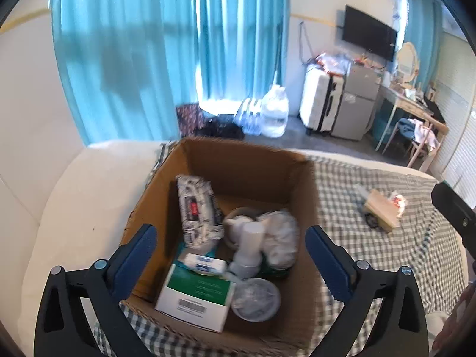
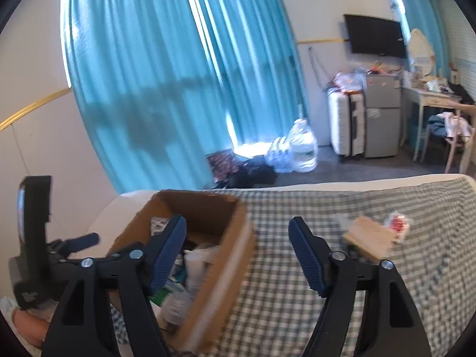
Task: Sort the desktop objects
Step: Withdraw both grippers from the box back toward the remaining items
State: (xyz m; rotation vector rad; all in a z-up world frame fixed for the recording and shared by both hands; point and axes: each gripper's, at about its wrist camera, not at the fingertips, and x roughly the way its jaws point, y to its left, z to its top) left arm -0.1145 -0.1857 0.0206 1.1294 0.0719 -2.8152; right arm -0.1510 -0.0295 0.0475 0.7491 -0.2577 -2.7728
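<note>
An open cardboard box stands on the checked bedspread. Inside lie a green-and-white carton, a patterned wipes pack, a white bottle, a small blue-and-white pack, a clear lid and crumpled white plastic. My left gripper hangs open and empty over the box. My right gripper is open and empty above the box's right wall. A tan wooden block and a red-and-white wrapper lie on the bedspread to the right.
The left gripper's body shows at the left of the right wrist view. Beyond the bed are blue curtains, water bottles, a white suitcase, a small fridge, a desk and chair.
</note>
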